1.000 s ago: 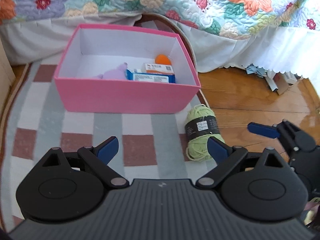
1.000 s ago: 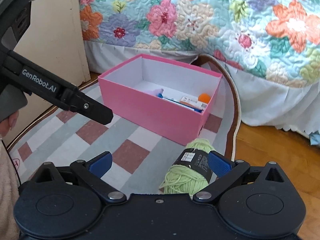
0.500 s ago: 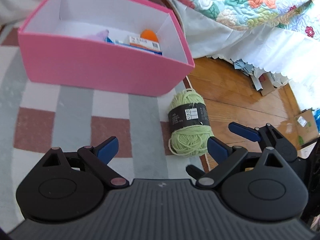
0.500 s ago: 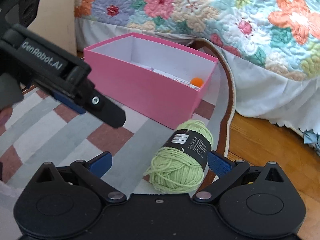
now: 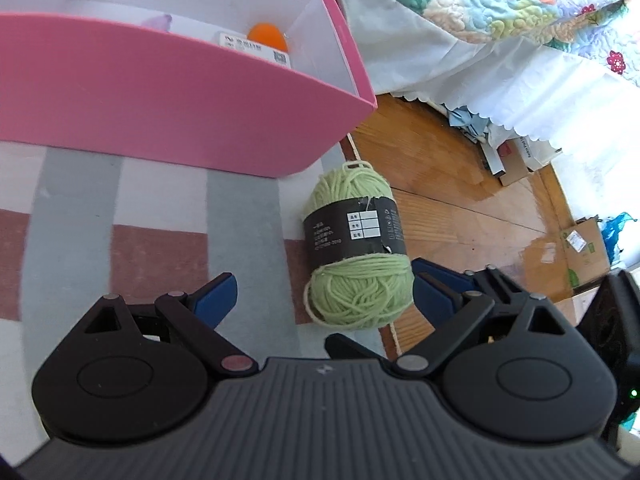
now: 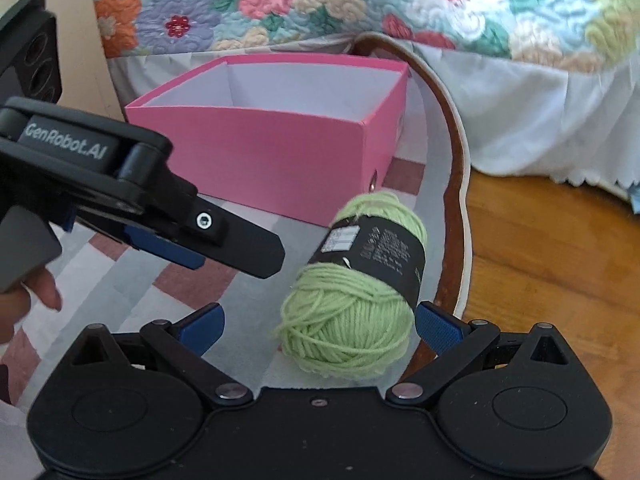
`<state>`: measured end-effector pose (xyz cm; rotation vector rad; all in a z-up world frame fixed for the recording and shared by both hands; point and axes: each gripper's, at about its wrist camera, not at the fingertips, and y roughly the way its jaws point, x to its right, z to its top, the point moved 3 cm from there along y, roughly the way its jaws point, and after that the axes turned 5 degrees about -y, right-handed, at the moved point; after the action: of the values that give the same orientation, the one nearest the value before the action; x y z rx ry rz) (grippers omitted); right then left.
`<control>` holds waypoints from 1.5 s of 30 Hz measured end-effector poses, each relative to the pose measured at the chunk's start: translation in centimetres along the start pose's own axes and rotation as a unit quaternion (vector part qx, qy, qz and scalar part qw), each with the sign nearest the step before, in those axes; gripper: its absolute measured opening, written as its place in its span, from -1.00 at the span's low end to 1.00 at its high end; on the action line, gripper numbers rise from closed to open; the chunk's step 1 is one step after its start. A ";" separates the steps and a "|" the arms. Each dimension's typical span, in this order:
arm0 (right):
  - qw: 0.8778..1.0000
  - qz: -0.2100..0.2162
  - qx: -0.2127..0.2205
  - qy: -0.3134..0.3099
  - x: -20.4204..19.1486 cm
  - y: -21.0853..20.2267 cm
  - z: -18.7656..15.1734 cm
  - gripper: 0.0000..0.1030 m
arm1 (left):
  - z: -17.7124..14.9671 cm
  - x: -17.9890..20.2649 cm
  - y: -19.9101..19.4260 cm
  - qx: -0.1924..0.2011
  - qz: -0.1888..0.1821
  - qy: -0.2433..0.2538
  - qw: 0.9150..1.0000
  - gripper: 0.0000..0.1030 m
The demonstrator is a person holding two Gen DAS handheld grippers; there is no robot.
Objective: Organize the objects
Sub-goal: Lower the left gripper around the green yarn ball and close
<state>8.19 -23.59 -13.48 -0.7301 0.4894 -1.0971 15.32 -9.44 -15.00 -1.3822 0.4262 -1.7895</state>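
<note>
A light green yarn ball (image 5: 356, 248) with a black paper band lies on the checked rug (image 5: 140, 216) at its right edge, just in front of the pink box (image 5: 168, 96). It also shows in the right wrist view (image 6: 360, 288). The box holds an orange ball (image 5: 267, 37), a white packet (image 5: 256, 46) and something purple. My left gripper (image 5: 324, 292) is open, with the yarn near its right finger. My right gripper (image 6: 320, 324) is open, with the yarn between its fingers close to the right one. Neither touches the yarn.
A bed with a floral quilt (image 6: 320, 0) and white skirt stands behind the box. Wooden floor (image 5: 460, 208) lies right of the rug, with cardboard boxes (image 5: 584, 248) and paper scraps under the bed edge. A beige board (image 6: 80, 52) stands at the left.
Both grippers have moved forward and down towards the yarn ball, which now lies between the right gripper's fingers. The left gripper has swung right, closer to the yarn.
</note>
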 end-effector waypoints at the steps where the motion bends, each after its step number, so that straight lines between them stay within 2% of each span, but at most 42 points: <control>1: 1.000 0.003 -0.001 0.005 0.2 0.3 -0.1 1.00 | 0.0 -0.1 0.3 -0.002 -0.005 -0.003 1.000 0.84; 5: 0.999 0.019 -0.008 0.027 1.0 1.3 -0.5 1.00 | 0.2 -0.5 1.4 -0.007 -0.027 -0.022 0.999 0.82; 9: 0.999 0.024 -0.006 0.038 1.5 1.7 -0.6 0.99 | 0.5 -0.3 2.1 0.001 0.001 -0.009 1.000 0.82; 13: 0.999 0.027 -0.008 0.044 1.9 1.9 -0.6 0.99 | 0.6 -0.5 2.7 -0.005 -0.023 -0.023 0.999 0.81; 15: 0.998 0.028 -0.010 0.047 2.0 1.9 -0.6 0.97 | 0.4 -0.3 3.1 -0.010 -0.017 -0.027 0.999 0.80; 18: 0.998 0.033 -0.014 0.055 2.0 2.1 -0.8 0.93 | 0.0 0.2 3.3 -0.004 -0.017 -0.016 1.000 0.67; 20: 0.998 0.037 -0.015 0.051 1.9 2.3 -1.0 0.88 | -0.1 0.3 3.4 -0.002 -0.021 -0.018 1.000 0.48; 22: 0.999 0.033 -0.021 0.038 2.0 2.9 -0.9 0.79 | 0.0 0.1 3.6 -0.004 -0.017 -0.020 1.000 0.39; 27: 0.998 0.030 -0.023 0.058 2.6 3.1 -0.9 0.60 | 0.1 -0.7 3.9 -0.009 -0.028 -0.045 0.999 0.37; 31: 0.998 0.027 -0.020 0.054 2.5 2.7 -0.8 0.44 | -0.1 -1.0 3.8 -0.009 -0.043 -0.052 0.998 0.25; 38: 0.999 0.029 -0.018 0.034 1.2 2.2 -0.6 0.34 | -0.6 -0.8 3.6 -0.021 -0.070 -0.059 0.996 0.14; 45: 0.998 0.045 -0.027 0.024 -0.4 1.6 -0.2 0.32 | -0.8 -1.1 2.3 -0.040 -0.045 -0.084 0.995 0.09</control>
<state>8.91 -22.89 -14.84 -0.7236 0.5899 -1.0233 15.55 -10.18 -17.59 -1.6182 0.3540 -1.7264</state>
